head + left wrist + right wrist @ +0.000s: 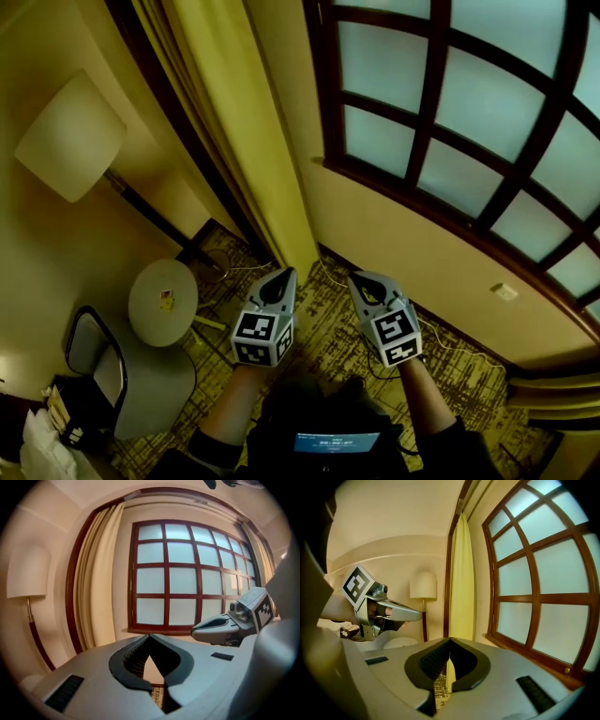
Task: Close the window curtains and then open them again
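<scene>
1. Left gripper (281, 274): jaws closed tip to tip, with only a thin slit behind the tips. It grips nothing and touches nothing. It is held in the air below the window's (450, 122) lower left corner.
2. Right gripper (361, 278): jaws also together and empty. It is just beside the left gripper, on the side nearer the window's middle, and also in the air.
3. Curtain (253, 141): pale yellow, gathered into a narrow bunch at the window's left edge and hanging to the floor. It is apart from both grippers. The window's panes show uncovered.
4. Second curtain (262, 559): bunched at the window's right edge.
5. Floor lamp (70, 136): left of the window, beyond the left curtain, with a white shade.
6. Round table (162, 300): on the patterned carpet (328, 342), left of the window and at the lamp's foot.
</scene>
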Motion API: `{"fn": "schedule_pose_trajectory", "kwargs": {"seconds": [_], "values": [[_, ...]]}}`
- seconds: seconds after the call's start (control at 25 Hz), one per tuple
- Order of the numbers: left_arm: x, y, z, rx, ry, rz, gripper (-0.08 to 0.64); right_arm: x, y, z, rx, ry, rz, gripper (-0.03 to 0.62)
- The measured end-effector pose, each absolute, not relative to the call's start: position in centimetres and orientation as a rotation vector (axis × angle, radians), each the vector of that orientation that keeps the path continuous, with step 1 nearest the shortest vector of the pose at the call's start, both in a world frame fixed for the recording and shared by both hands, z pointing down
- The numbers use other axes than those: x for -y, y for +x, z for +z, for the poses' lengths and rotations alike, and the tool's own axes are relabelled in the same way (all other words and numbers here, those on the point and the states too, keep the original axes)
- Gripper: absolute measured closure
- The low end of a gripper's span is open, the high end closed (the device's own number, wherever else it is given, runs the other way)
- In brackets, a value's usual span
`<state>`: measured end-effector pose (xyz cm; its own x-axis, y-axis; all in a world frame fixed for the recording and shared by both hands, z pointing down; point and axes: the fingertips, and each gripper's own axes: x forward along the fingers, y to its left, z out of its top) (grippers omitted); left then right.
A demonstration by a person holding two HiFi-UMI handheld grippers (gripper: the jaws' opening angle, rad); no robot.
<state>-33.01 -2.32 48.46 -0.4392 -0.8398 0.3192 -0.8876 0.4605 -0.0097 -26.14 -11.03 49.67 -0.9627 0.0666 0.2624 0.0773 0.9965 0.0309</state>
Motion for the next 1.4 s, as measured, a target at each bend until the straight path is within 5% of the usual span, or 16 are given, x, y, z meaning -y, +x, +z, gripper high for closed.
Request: {"fn": "schedule_pose_trajectory", "kwargs": {"seconds": [0.76, 0.96, 1.2, 1.4], "values": [[5.3, -55.8, 38.0, 2.610, 1.654, 0.160, 0.560, 9.7, -47.9, 41.8, 2.955, 0.030, -0.235, 0.580], [6.0, -61.3, 29.6, 2.750, 1.739, 0.149, 0.353, 9.9, -52.8, 37.1, 3.012, 0.063, -0.255, 0.580], [7.3, -64.3, 17.9, 2.961, 1.826, 0.171, 0.250, 11.1, -57.2, 29.1, 3.088, 0.140, -0.372, 0.580], [9.6, -66.4, 13.4, 2.981, 1.869, 0.183, 0.239, 11.8, -59.9, 24.2, 3.107, 0.210, -0.476, 0.580]]}}
